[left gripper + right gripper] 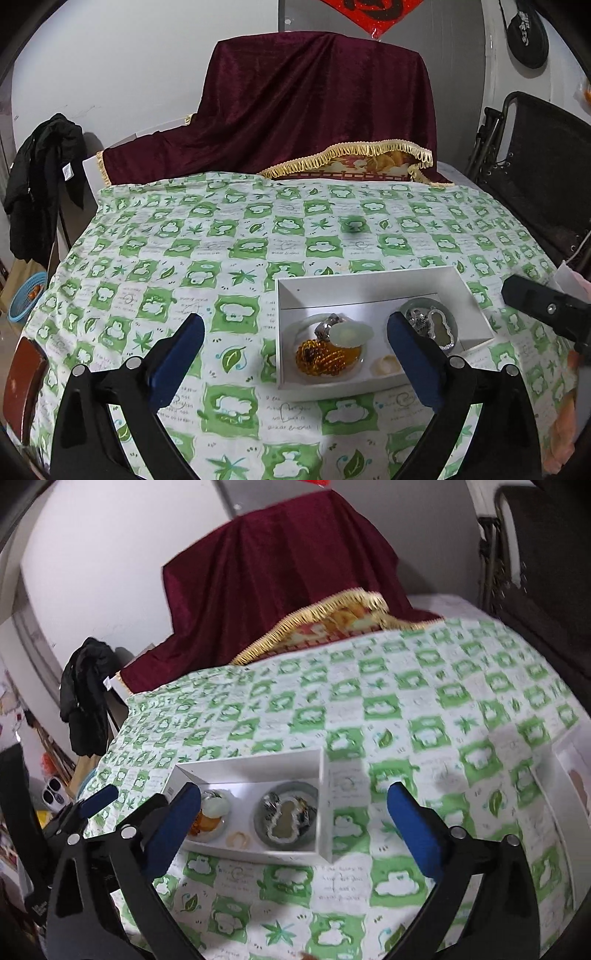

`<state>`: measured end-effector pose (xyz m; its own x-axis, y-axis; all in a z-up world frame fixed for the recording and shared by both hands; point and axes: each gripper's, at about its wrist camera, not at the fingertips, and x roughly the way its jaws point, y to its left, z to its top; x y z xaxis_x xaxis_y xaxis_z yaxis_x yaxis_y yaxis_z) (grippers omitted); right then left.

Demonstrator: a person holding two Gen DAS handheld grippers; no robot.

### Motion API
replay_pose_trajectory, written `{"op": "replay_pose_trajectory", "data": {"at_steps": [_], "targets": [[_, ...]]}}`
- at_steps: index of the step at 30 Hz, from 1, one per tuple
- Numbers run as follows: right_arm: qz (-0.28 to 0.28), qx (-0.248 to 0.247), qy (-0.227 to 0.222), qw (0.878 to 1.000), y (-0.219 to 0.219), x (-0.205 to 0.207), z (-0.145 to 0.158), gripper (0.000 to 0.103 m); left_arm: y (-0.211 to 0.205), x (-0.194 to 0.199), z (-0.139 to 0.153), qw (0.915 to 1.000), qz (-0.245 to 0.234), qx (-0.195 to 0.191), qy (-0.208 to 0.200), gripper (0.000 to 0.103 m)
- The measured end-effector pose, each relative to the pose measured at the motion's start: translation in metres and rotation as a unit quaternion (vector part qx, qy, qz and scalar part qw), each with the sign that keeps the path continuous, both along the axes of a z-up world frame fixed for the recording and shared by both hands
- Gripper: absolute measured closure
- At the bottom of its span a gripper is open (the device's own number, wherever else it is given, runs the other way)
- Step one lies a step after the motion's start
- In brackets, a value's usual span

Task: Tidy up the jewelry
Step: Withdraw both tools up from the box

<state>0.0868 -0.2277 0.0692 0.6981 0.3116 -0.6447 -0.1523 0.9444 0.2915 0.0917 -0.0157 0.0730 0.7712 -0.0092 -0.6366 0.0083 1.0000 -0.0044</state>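
Observation:
A shallow white box (369, 284) (325, 812) lies on the green-and-white checked tablecloth (221, 258) (424, 720). In its left half lie an amber beaded piece (321, 356) (205, 821), a pale jade disc (351, 334) (218, 805) and a silvery piece (327, 326). Its right half holds a grey round dish (452, 321) (286, 823) with a gourd-shaped pendant (441, 328) (286, 821). A small pale ring (384, 363) (238, 839) rests near the front wall. My left gripper (295, 332) hovers open before the box. My right gripper (290, 801) is open too, above the box.
A maroon velvet cloth with gold fringe (314, 107) (280, 572) covers something tall at the table's back. A dark folding chair (535, 166) stands at the right. A black jacket (40, 177) (86, 698) hangs at the left, over a blue basket (26, 295).

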Motion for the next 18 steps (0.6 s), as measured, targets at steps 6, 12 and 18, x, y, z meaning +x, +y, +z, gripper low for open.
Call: {"op": "replay_pose_trajectory", "data": {"at_steps": [6,12,18], "targets": [[0.004,-0.011,0.015,1.0,-0.003,-0.011,-0.005,0.005,0.002,-0.012,0.011,1.0,0.001,0.0,-0.001,0.003],[0.004,-0.054,0.015,0.998,0.0,-0.032,-0.005,0.005,-0.005,-0.029,0.017,0.9995,0.003,0.031,0.008,0.003],[0.022,-0.119,0.034,0.992,0.016,-0.051,-0.015,0.005,-0.004,-0.044,0.004,0.997,0.013,0.023,0.073,0.004]]}}
